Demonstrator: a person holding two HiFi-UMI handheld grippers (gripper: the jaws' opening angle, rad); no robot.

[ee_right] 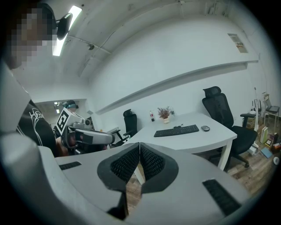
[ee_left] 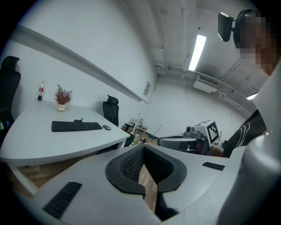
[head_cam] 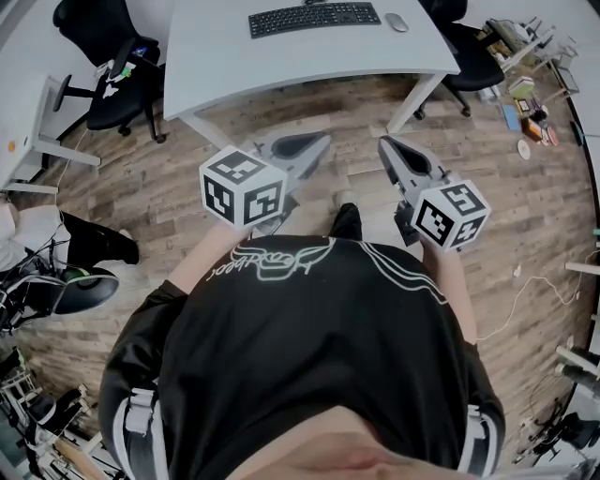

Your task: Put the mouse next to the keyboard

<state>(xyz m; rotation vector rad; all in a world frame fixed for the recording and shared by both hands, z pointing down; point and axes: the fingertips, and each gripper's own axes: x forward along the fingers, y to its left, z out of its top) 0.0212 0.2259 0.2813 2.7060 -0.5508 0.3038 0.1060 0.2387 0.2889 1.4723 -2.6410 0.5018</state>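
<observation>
Head view: mouse [head_cam: 397,22] flat on the white desk [head_cam: 216,66], just off the right end of the keyboard [head_cam: 314,19], with a thin strip of bare top between. Same placing confirmed in both gripper views. Well apart from either gripper.

Left gripper [ee_left: 142,148]: clenched at the tips, nothing held, only floor planks [ee_left: 147,184] visible behind the pad throat. Right gripper [ee_right: 139,147]: likewise pressed together and empty. Both held out in front of the person, roughly level, aimed toward the desk.

Handling, as judged: light, rigid, smooth plastic shell, domed. Apt to skate on the slick top and to squirt out from pads closing high on the curve. No cord made out at this range. Not fragile, yet unsuited to a hard squeeze over buttons or wheel. Best taken low across the two long flanks, near mid-length, with pads square to the sides. Requires parting the jaws before approach. Needs only a short slide or lift toward the keyboard, if any.
</observation>
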